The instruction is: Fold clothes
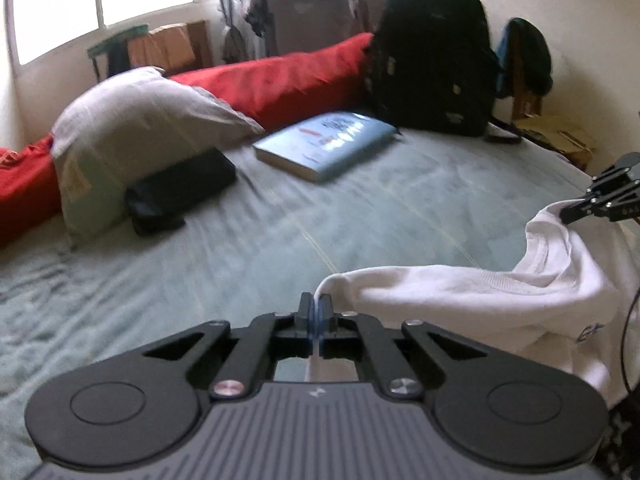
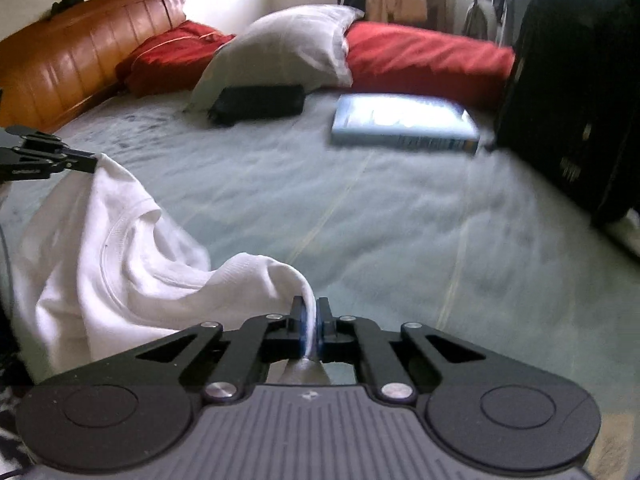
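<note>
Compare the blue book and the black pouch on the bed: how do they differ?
The book is light blue with a printed cover; the pouch is plain black. The book lies in the open on the sheet, close to the backpack; the pouch sits against the grey pillow. Both lie flat, clear of the white shirt.

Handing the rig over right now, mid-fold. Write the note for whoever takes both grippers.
Left gripper: shut on one edge of the white shirt.
Right gripper: shut on another edge of the same shirt.
The shirt hangs slack between the two, bunched, at the near side of the green bedsheet.
Further back on the bed: blue book, black pouch, grey pillow, black backpack.
Done: both grips taken.
Left: probably spread the shirt flat on the open sheet, then fold; no fold shows yet.
</note>
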